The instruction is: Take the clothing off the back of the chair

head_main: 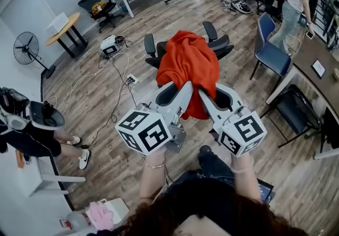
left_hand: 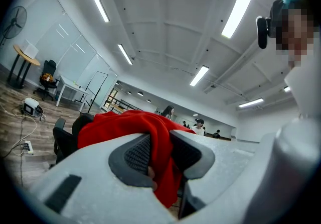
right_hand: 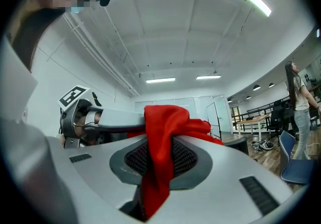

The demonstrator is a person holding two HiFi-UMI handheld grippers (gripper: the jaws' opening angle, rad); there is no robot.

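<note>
The left tool (head_main: 185,89) and right tool (head_main: 204,94) each clench a fold of the red garment (head_main: 186,60), side by side, likely to lift it evenly off the chair (head_main: 152,50) whose back it drapes. The head view alone shows both grips together; each tool view shows cloth pinched between its pads (right_hand: 186,160).

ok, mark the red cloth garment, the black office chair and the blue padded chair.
red cloth garment (head_main: 185,60), head view, middle of the bunched fabric.
black office chair (head_main: 150,45), head view, armrest at picture left.
blue padded chair (head_main: 273,58), head view, seat.
</note>
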